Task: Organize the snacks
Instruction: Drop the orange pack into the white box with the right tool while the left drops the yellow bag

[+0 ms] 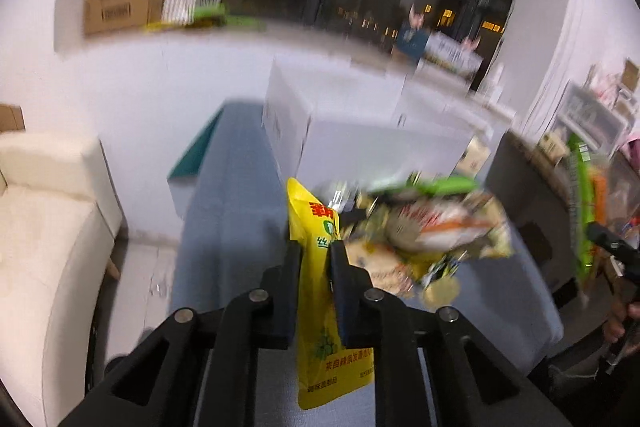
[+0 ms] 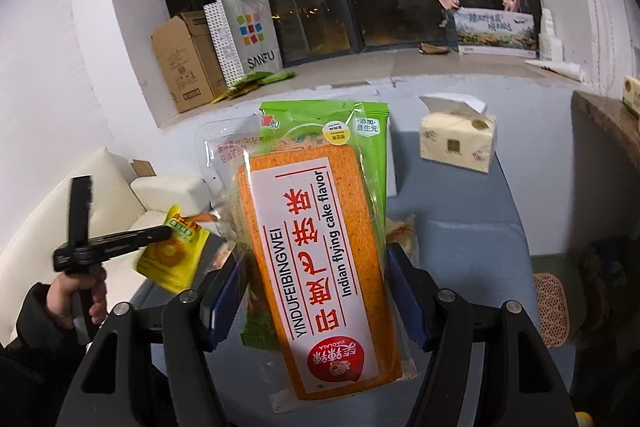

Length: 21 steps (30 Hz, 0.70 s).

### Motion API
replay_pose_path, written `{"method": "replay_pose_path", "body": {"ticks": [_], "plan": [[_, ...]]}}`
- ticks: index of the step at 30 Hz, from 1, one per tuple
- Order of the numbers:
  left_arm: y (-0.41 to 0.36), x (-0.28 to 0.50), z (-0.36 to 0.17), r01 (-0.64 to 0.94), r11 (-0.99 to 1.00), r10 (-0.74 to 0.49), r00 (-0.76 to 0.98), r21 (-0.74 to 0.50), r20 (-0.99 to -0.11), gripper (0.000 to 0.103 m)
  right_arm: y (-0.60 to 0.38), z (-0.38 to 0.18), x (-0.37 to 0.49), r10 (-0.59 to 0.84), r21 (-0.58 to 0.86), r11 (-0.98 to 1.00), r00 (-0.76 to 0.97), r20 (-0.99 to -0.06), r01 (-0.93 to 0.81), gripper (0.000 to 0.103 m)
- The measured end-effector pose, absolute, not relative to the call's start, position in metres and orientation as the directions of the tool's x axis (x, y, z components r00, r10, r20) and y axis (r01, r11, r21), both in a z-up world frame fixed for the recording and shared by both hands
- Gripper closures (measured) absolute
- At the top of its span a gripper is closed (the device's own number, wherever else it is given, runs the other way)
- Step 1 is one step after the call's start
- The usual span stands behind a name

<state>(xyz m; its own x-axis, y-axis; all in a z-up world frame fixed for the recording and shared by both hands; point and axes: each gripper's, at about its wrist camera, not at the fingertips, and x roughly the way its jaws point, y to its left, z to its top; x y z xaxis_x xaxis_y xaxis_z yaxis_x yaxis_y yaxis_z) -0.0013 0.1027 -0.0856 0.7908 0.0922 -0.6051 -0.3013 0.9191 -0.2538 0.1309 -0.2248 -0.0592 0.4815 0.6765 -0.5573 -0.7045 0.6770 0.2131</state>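
Observation:
My left gripper is shut on a yellow snack packet and holds it above the blue-grey table. The packet also shows in the right wrist view, with the left gripper in a hand. A blurred pile of snack packets lies on the table just right of the left gripper. My right gripper is shut on a stack of packets: an orange "Indian flying cake flavor" pack on top, a green packet and a clear one behind. The stack also shows in the left wrist view.
A tissue pack stands on the table at the back right. White boxes stand at the table's far end. A cream sofa is to the left. A cardboard box and SANFU bag stand on the window ledge.

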Motion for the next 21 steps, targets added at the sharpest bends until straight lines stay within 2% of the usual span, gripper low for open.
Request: {"method": "replay_pose_path", "body": {"ticks": [5,10,13,21], "plan": [[0.11,-0.001,-0.027,-0.261,0.926,0.098,0.864,-0.272,-0.494,0.087,-0.202,-0.033,0.139,0.696,0.196,0.659,0.489,-0.526,-0.726,0.031],[0.129,0.051,0.021,-0.228,0.936,0.098,0.901,-0.268,-0.424,0.087,-0.155,0.001,0.175,0.697,0.155,0.65,0.503,-0.51,-0.744,0.031],[0.143,0.107,0.03,-0.231,0.94,0.101,0.893,-0.252,-0.439,0.087,-0.12,0.012,0.21,0.686,0.154,0.656,0.498,-0.53,-0.739,0.031],[0.168,0.224,0.005,-0.263,0.95,0.13,0.822,-0.168,-0.554,0.087,-0.027,-0.012,0.334,0.532,0.093,0.731,0.479,-0.698,-0.676,0.031]]}}
